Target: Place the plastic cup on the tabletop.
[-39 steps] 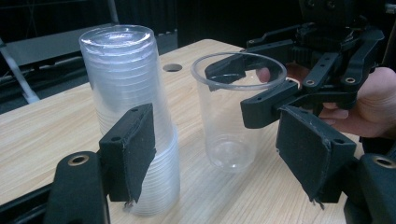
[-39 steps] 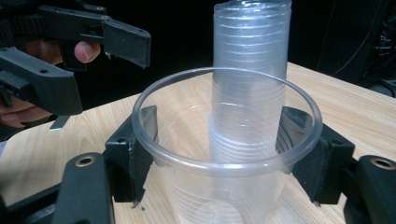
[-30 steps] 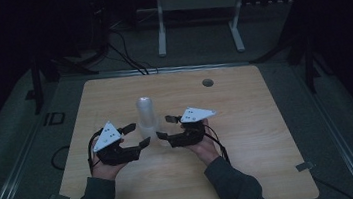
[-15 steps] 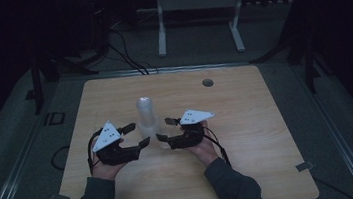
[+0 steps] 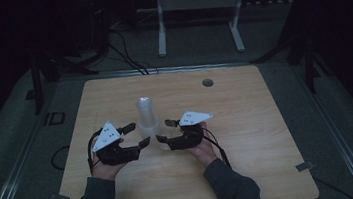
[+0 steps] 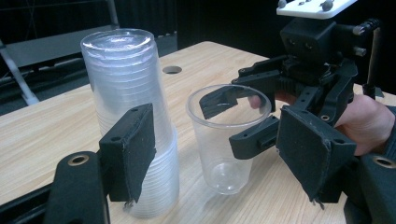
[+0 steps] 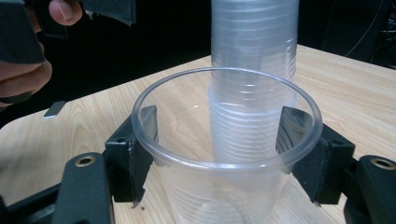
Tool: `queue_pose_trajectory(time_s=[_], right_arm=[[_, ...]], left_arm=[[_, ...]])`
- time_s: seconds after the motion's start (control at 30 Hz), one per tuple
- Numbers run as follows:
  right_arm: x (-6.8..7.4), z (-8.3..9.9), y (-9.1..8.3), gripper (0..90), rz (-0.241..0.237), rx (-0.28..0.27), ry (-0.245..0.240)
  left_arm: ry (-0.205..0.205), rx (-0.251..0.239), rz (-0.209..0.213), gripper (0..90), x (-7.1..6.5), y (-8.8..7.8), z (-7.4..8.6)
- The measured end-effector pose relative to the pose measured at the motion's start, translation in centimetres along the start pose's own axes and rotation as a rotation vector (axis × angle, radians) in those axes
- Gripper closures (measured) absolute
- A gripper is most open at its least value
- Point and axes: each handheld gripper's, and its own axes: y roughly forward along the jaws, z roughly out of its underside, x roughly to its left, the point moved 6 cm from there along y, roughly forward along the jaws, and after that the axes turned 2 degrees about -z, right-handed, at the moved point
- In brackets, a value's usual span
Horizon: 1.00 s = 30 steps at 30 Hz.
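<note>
A tall stack of clear plastic cups (image 5: 146, 114) stands upside down on the wooden table (image 5: 247, 121). Just right of it a single clear cup (image 6: 229, 140) stands upright. My right gripper (image 5: 164, 131) is open and straddles that cup (image 7: 224, 140), one pad (image 7: 140, 154) on each side just below the rim. My left gripper (image 5: 137, 135) is open too, facing the stack (image 6: 126, 116). Its left pad (image 6: 130, 154) is in front of the stack's base. The right gripper (image 6: 238, 119) faces it from the cup's far side.
A round hole (image 5: 208, 82) is in the table's far part. A white metal stand (image 5: 193, 2) and cables (image 5: 129, 59) are on the dark floor beyond. Bare wood lies to the left, right and front of both hands.
</note>
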Motion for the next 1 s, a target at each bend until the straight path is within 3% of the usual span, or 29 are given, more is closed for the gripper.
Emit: queue_pose_trajectory(time_s=[1.0], right_arm=[[-0.6, 1.6, 0.9, 28.2, 0.031, 0.037, 0.012]], left_arm=[[-0.004, -0.002, 0.004, 28.8, -0.1, 0.1, 0.0]])
